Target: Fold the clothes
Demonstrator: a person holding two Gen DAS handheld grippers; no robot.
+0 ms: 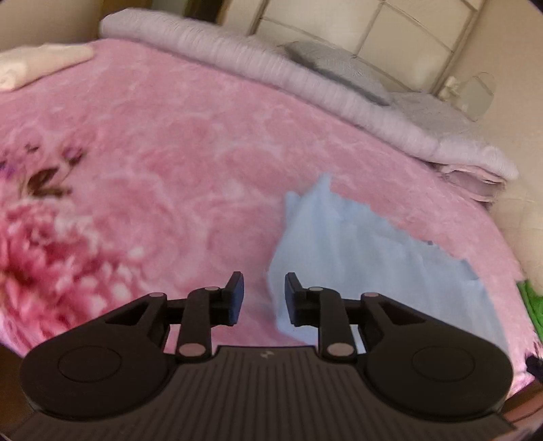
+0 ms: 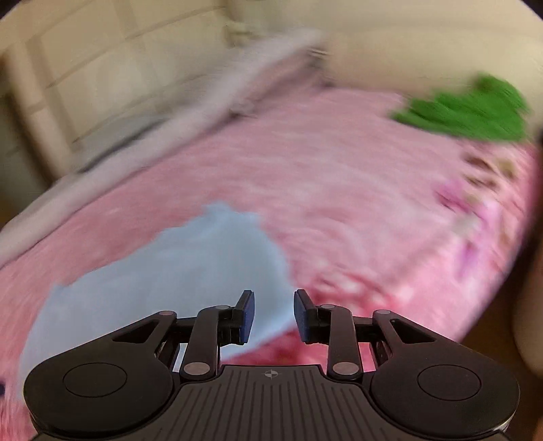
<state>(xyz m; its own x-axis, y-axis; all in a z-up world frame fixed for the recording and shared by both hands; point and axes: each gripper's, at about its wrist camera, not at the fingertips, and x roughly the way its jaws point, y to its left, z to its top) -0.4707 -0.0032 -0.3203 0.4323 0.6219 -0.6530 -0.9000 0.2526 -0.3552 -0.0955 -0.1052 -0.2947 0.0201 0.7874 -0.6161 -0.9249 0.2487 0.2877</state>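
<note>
Both my left gripper (image 1: 264,298) and right gripper (image 2: 274,317) have jaws apart, nothing in them. The light blue garment (image 1: 356,257) is lying loose on the pink blanket (image 1: 176,163) under me — a sloppy regrab could bunch it and wreck the fold.

The left gripper (image 1: 264,298) hangs above a pink floral blanket (image 1: 176,163), its jaws parted with nothing between them. A light blue garment (image 1: 356,257) lies rumpled on the blanket to the near right, its left edge just past the right finger. A folded lilac quilt (image 1: 271,71) runs along the far side, with a grey pillow (image 1: 339,68) behind it against a cream headboard (image 1: 390,30). A cream cloth (image 1: 37,64) lies far left. A bit of green fabric (image 1: 529,298) shows at the right edge
</note>
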